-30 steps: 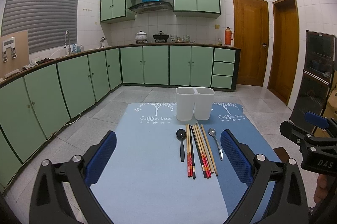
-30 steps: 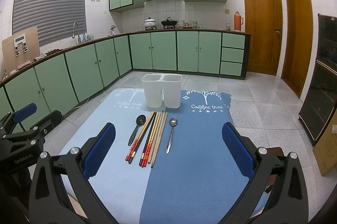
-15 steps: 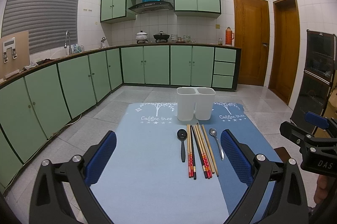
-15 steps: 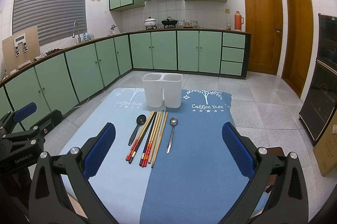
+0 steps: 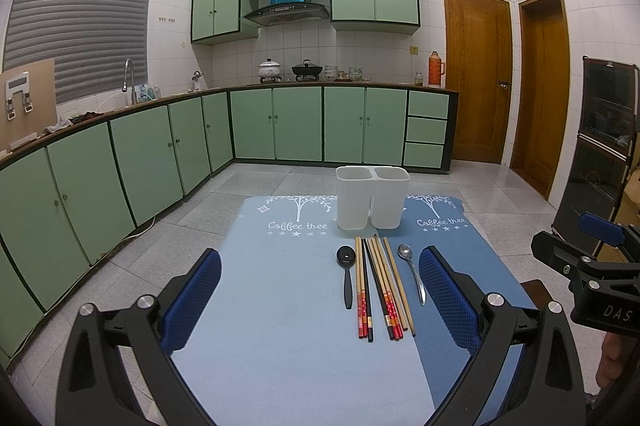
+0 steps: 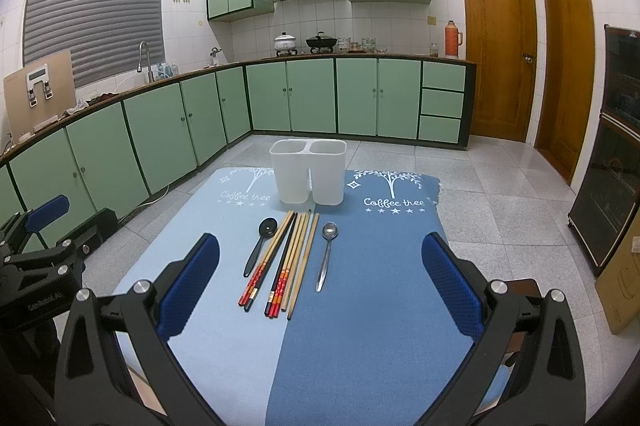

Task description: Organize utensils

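Blue mat on tiled floor (green kitchen cabinets).

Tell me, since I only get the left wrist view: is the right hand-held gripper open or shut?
Observer: Open. The right hand-held gripper has its blue pads wide apart, with nothing between them.
Operator: What lies straight ahead of it?
Observer: The silver metal spoon, almost centred between its fingers, on the dark half of the two-tone blue mat.
Operator: And the chopsticks from there?
Observer: The bundle of wooden chopsticks with red and black ends lies just left of that spoon, and the handles fan toward the gripper's left finger.
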Demonstrator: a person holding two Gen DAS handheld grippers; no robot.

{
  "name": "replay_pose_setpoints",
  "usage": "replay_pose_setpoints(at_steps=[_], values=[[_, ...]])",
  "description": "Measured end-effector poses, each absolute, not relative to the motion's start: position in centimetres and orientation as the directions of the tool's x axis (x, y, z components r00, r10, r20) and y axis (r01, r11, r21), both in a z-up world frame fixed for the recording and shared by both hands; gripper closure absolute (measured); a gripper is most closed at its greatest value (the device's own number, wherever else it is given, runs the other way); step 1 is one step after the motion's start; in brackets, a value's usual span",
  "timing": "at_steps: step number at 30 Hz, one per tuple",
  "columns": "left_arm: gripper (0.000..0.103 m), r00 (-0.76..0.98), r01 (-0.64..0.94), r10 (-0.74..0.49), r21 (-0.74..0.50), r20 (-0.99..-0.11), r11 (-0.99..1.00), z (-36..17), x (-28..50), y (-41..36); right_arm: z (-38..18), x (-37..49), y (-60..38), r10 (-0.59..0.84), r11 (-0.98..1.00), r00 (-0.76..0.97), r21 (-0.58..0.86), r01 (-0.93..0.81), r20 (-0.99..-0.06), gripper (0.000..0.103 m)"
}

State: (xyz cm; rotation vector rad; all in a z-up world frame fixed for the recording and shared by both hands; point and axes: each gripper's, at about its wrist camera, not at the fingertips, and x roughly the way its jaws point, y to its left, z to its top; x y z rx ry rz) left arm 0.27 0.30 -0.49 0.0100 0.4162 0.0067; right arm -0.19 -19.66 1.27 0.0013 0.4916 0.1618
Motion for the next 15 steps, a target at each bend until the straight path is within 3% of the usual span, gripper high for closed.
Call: replay_pose_setpoints(at_steps=[15], values=[[0.006,0.91,-0.009,0.012,0.009,-0.414,1.0,-0.7,0.9,0.9,0.1,0.3,-19.4,0.153,0.988,0.864,0.04,-0.152,-0.48,0.005]])
